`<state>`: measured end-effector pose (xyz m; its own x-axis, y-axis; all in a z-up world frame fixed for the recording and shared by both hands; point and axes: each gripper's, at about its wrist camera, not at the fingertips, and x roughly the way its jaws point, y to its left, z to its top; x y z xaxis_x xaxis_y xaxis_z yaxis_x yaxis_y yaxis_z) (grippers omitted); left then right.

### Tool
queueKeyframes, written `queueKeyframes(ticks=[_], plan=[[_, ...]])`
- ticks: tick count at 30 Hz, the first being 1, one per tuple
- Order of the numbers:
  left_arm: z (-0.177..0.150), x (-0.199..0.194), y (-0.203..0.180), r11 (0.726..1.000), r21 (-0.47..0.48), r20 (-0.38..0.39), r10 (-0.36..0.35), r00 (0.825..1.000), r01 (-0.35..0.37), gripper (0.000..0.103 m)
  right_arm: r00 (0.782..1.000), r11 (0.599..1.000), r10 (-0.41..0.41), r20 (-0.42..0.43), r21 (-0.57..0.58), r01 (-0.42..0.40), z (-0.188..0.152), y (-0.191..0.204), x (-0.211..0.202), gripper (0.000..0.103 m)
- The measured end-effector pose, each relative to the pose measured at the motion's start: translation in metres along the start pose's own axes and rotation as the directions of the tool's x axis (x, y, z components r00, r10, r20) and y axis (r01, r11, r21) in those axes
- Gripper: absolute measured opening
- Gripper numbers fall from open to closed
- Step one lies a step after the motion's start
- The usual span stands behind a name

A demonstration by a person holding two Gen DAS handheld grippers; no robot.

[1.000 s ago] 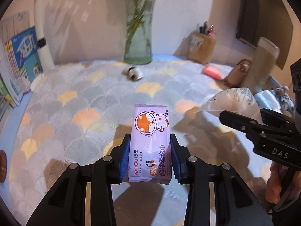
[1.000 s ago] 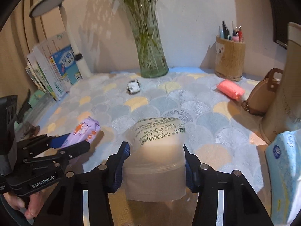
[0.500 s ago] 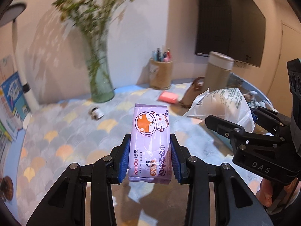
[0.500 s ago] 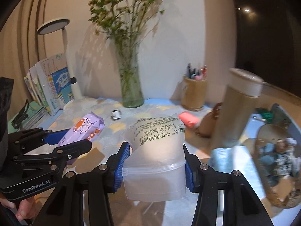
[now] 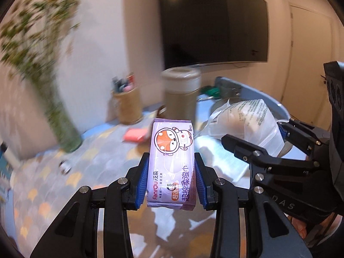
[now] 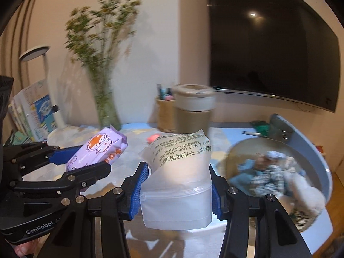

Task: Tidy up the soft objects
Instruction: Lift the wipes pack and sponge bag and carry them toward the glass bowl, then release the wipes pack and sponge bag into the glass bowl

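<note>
A purple wet-wipe pack (image 5: pixel 172 163) with an orange cartoon fox is clamped between the blue pads of my left gripper (image 5: pixel 171 176), held above the table. My right gripper (image 6: pixel 178 185) is shut on a translucent bag of makeup sponges (image 6: pixel 178 172) printed with green text. In the left wrist view that bag (image 5: pixel 245 122) and the right gripper (image 5: pixel 277 144) hang to the right. In the right wrist view the wipe pack (image 6: pixel 96 152) sits in the left gripper (image 6: pixel 86 161) at the left. A round basket (image 6: pixel 322 165) at the right holds plush toys (image 6: pixel 279 172).
A tan lidded flask (image 6: pixel 193 107) stands just behind the sponge bag. Further back are a woven pen holder (image 6: pixel 164 114), a glass vase of stems (image 6: pixel 107 107), a pink pouch (image 5: pixel 134 134), a white lamp and stacked booklets (image 6: pixel 32 111). A dark screen (image 6: pixel 268 43) hangs on the wall.
Both grippers have risen and swung to the right with their loads. The basket of plush toys and the dark screen have come into view; the booklets have slid off to the left.
</note>
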<state>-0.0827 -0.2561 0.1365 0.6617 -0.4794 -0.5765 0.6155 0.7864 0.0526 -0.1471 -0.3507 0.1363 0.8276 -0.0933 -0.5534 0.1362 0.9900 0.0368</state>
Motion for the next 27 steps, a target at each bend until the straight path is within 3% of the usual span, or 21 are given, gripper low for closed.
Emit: queueKeyframes(ticks=[5, 8, 11, 15, 19, 23, 27], plan=[[0.046, 0.027, -0.039, 0.996, 0.038, 0.012, -0.084, 0.996, 0.084, 0.036, 0.994, 0.992, -0.105, 0.013, 0.074, 0.103, 0.016, -0.065, -0.010, 0.050], [0.067, 0.055, -0.059, 0.991, 0.038, -0.011, -0.125, 0.992, 0.125, 0.036, 0.988, 0.974, -0.153, -0.028, 0.165, 0.155, 0.023, -0.113, -0.003, 0.050], [0.083, 0.087, -0.078, 0.983, 0.010, -0.044, -0.181, 0.982, 0.182, 0.036, 0.982, 0.932, -0.162, -0.099, 0.313, 0.185, 0.024, -0.169, 0.015, 0.050], [0.093, 0.115, -0.097, 0.981, 0.022, -0.057, -0.189, 0.980, 0.191, 0.036, 0.975, 0.884, -0.157, -0.160, 0.418, 0.211, 0.022, -0.217, 0.038, 0.051], [0.099, 0.131, -0.106, 0.984, 0.024, -0.028, -0.174, 0.984, 0.175, 0.041, 0.971, 0.846, -0.154, -0.183, 0.483, 0.225, 0.021, -0.245, 0.053, 0.071], [0.094, 0.138, -0.110, 0.976, 0.020, -0.092, -0.212, 0.973, 0.215, 0.067, 0.972, 0.822, -0.060, -0.225, 0.542, 0.176, 0.015, -0.256, 0.062, 0.073], [0.085, 0.130, -0.110, 0.974, 0.040, -0.110, -0.216, 0.970, 0.221, 0.070, 0.966, 0.834, -0.084, -0.244, 0.513, 0.202, 0.008, -0.246, 0.043, 0.078]])
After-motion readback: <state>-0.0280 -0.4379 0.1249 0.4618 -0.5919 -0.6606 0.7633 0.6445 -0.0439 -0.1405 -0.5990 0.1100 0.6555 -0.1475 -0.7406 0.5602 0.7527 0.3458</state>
